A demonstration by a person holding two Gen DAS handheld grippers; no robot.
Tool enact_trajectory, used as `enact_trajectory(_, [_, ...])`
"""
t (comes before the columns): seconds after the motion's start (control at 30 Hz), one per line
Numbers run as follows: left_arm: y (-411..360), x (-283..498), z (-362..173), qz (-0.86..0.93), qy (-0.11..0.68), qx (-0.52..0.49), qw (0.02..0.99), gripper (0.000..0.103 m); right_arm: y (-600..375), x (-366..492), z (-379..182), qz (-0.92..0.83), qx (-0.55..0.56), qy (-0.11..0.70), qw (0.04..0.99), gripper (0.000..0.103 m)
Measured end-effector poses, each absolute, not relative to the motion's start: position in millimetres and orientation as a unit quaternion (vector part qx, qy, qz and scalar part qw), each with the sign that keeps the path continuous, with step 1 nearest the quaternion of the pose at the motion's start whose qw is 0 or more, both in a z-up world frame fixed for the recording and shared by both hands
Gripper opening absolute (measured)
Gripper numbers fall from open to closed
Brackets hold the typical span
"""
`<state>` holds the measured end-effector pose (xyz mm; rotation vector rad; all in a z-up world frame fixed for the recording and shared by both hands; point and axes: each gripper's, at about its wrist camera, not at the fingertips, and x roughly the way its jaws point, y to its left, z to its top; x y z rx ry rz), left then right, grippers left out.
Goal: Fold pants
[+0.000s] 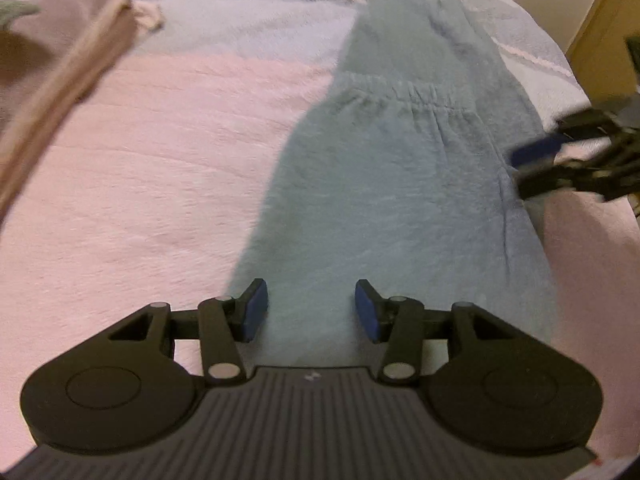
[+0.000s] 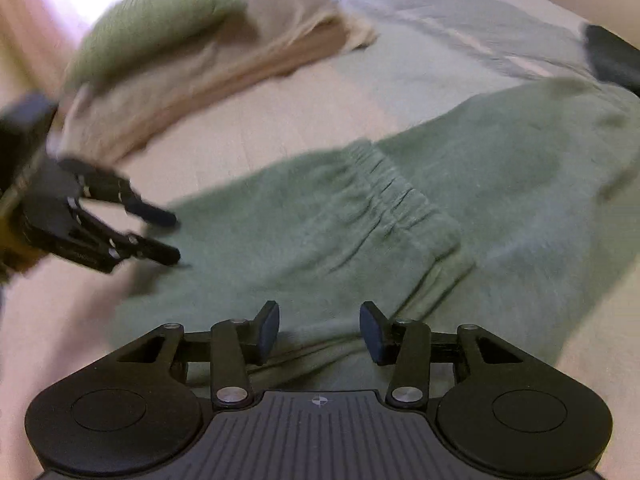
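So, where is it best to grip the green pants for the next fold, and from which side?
Probably the gathered elastic band lying across the green pants. It is a thicker ridge than the flat fleece, so easier to pinch. Come from above at its two ends, left gripper and right gripper, both open.

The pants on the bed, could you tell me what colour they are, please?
The pants are a soft sage green, seen best in the right wrist view.

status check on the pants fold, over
Left gripper open, empty, over the fuzzy green pants. Right gripper open, empty. Pants folded once on the pink blanket, elastic waistband on top. Nothing on the pants.
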<state>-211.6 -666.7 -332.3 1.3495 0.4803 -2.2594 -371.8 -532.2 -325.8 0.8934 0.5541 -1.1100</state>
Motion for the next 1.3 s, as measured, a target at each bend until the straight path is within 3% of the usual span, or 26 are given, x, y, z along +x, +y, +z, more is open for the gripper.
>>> enact_trajectory(0.13, [-655,-191,-315,-0.830,0.154,0.485,0.227,0.043,-483,-348,-316,-0.493,0.468,0.171,0.713,0.050])
enact_trajectory(0.3, [-634,-184,-310,-0.844,0.105,0.491,0.189,0.044,-438,-277,-338,-0.483,0.440,0.200,0.731,0.055])
enact_trajectory(0.5, [-630,-184,-332,-0.856,0.073,0.488,0.155,0.044,-445,-247,-371,-0.508,0.413,0.150,0.741,0.054])
enact_trajectory(0.6, [-638,-189,-349,-0.851,0.066,0.497,0.156,0.047,-453,-248,-384,-0.507,0.440,0.149,0.726,0.007])
enact_trajectory(0.77, [-650,-198,-364,-0.848,0.057,0.509,0.134,0.047,-432,-299,-370,-0.491,0.520,0.105,0.691,0.004])
enact_trajectory(0.9, [-649,-196,-362,-0.842,0.034,0.524,0.125,0.047,-448,-304,-378,-0.476,0.558,0.117,0.670,0.007])
enact_trajectory(1.0, [-642,-183,-352,-0.830,-0.010,0.542,0.129,0.045,-430,-302,-360,-0.508,0.536,0.165,0.654,0.024])
enact_trajectory(1.07, [-634,-171,-341,-0.833,-0.037,0.539,0.121,0.045,-417,-290,-334,-0.538,0.464,0.213,0.671,0.032])
enact_trajectory(1.13, [-624,-164,-336,-0.835,-0.058,0.534,0.114,0.045,-410,-270,-308,-0.545,0.369,0.237,0.714,0.048])
enact_trajectory(1.23, [-617,-164,-338,-0.842,-0.060,0.526,0.103,0.045,-424,-249,-302,-0.514,0.295,0.231,0.771,0.049])
enact_trajectory(1.3, [-617,-168,-343,-0.847,-0.053,0.518,0.104,0.046,-449,-253,-320,-0.508,0.319,0.214,0.771,0.049])
